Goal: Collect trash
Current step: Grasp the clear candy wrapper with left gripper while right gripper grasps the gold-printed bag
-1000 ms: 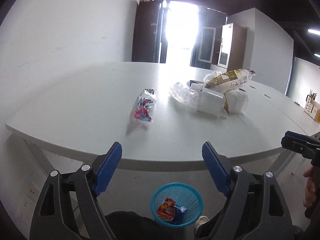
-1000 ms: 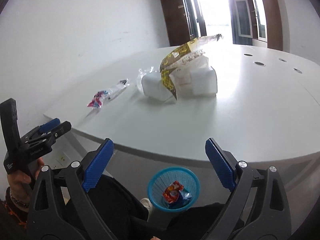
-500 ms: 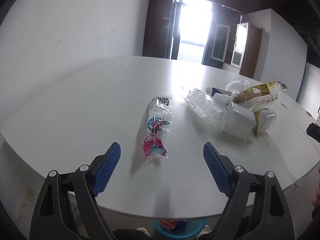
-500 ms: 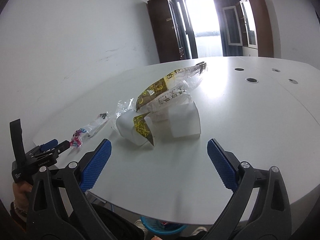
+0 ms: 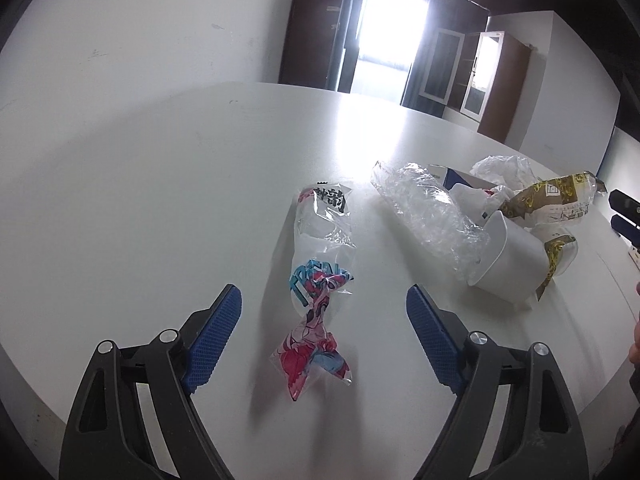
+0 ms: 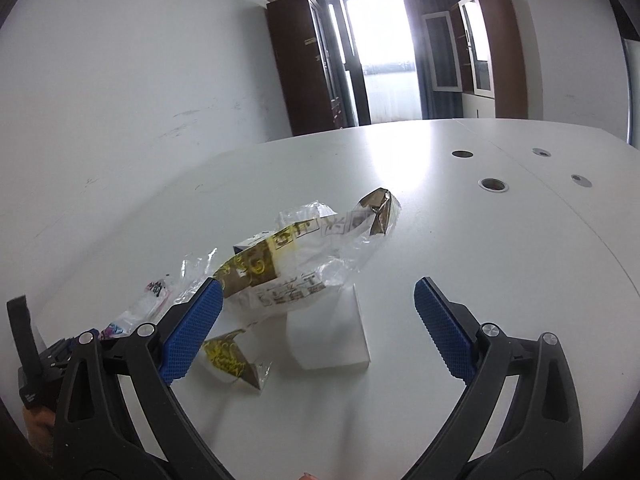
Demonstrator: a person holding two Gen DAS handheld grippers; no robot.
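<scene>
Left wrist view. Left tool point(image 5: 323, 322) spread wide over the white table point(image 5: 160, 208), blue pads point(image 5: 214, 342) apart, nothing clamped. Directly between the pads and running ahead: a twisted clear snack wrapper point(image 5: 320, 288) with red, pink and blue print, lying flat on the table, touching neither pad. Ahead and to the right of the tool: a crumpled clear plastic bag point(image 5: 428, 208), resting against a tipped white foam cup point(image 5: 506, 258). Draped over the cup, further right: a brown-and-yellow printed wrapper point(image 5: 556, 200). Behind that pile, a scrunched white plastic piece point(image 5: 500, 168). At the far right edge, the black and blue tip of the right tool point(image 5: 626, 212), with a sliver of a hand point(image 5: 635, 344) below it. Beyond the table, a bright doorway and a brown cabinet point(image 5: 496, 88).

Right wrist view. Right tool point(image 6: 316, 324) also spread wide, pads apart, nothing gripped. Between the pads and just ahead: a white foam box point(image 6: 332, 338) on the table point(image 6: 500, 280), with the brown-and-yellow wrapper point(image 6: 256, 268) lying across it and trailing toward the left pad point(image 6: 192, 332). Clear plastic film point(image 6: 340, 256) bunched over the wrapper, ahead of the tool. Left of the tool, partly hidden behind the left finger: the snack wrapper point(image 6: 140, 308). Lower left corner: the left tool point(image 6: 40, 364), seen from the side, its opening unclear from here.
</scene>
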